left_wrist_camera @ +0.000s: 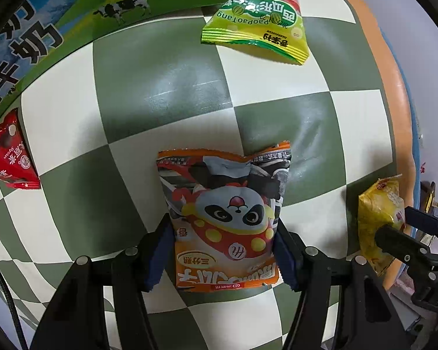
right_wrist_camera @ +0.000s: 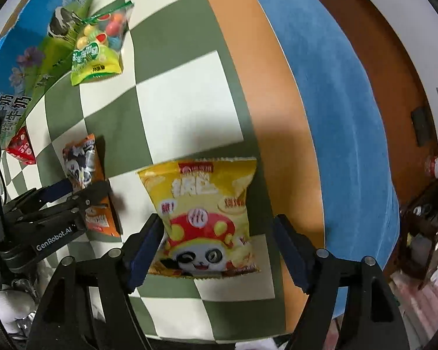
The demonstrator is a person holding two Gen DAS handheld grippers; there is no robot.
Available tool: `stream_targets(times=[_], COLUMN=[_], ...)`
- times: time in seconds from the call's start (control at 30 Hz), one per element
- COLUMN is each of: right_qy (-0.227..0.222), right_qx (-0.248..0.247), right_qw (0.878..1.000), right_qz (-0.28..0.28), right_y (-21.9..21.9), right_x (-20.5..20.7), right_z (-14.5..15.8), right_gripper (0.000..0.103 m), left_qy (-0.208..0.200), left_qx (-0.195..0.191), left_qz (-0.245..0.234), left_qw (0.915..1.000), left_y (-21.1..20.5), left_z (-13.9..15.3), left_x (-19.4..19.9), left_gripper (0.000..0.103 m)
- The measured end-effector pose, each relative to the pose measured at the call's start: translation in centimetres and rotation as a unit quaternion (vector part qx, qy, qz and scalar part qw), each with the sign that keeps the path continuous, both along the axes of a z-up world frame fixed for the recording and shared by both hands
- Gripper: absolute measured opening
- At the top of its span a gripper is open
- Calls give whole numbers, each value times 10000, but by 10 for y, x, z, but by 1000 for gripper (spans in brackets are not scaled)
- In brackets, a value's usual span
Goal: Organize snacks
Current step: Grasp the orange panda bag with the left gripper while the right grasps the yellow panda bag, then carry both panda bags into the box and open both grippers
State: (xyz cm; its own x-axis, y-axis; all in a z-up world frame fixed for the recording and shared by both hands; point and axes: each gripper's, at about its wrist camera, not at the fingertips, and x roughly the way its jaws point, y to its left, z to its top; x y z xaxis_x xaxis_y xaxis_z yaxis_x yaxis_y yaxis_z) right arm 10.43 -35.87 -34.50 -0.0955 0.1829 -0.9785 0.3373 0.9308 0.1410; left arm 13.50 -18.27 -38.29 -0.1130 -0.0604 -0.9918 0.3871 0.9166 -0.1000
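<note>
Left gripper (left_wrist_camera: 223,250) is clamped on the orange panda snack bag (left_wrist_camera: 223,215): both blue pads press its sides near the lower end, bag lying flat on the green-and-cream checkered cloth (left_wrist_camera: 160,87). In the left wrist view the green bubble-gum bag (left_wrist_camera: 257,20) sits at 12 o'clock, well apart from the orange bag; the red snack pack (left_wrist_camera: 10,157) is at 9 o'clock against the milk carton box (left_wrist_camera: 43,14), which runs along 10–11 o'clock. The yellow bag shows at 3 o'clock near the cloth edge, with the other gripper at it

Right gripper (right_wrist_camera: 216,250) is spread wide around the yellow panda chip bag (right_wrist_camera: 203,218): the left pad looks to touch the bag's edge, the right pad stands clear with a visible gap, so no grip. Bag lies flat at the cloth's border, beside the orange table rim (right_wrist_camera: 262,87). In the right wrist view the left gripper with its orange bag is at 9 o'clock, gum bag at 11 o'clock, blue rug (right_wrist_camera: 335,116) at 2 o'clock
</note>
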Motion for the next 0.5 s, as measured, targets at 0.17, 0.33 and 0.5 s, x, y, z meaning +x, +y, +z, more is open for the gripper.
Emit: stream_targets(times=[0.17,0.33,0.5], right_qy=[-267,-626,-1049], right_qx=[-209,-88,303], right_qw=[9994,9979,9934], right_qz=[-20,-153,-336], right_y=[5,15,22], right_x=[8,6,9], right_z=[-6,6,34], right_gripper=[59,57,56], left_qy=[-57,-118,-282], left_qx=[-100,-186,-357], left_qz=[61,155,365], left_qw=[9999,9996,9983], left_y=[8,30,61], left_z=[5,21,47], left_x=[2,4,10], left_gripper=[58,54,54])
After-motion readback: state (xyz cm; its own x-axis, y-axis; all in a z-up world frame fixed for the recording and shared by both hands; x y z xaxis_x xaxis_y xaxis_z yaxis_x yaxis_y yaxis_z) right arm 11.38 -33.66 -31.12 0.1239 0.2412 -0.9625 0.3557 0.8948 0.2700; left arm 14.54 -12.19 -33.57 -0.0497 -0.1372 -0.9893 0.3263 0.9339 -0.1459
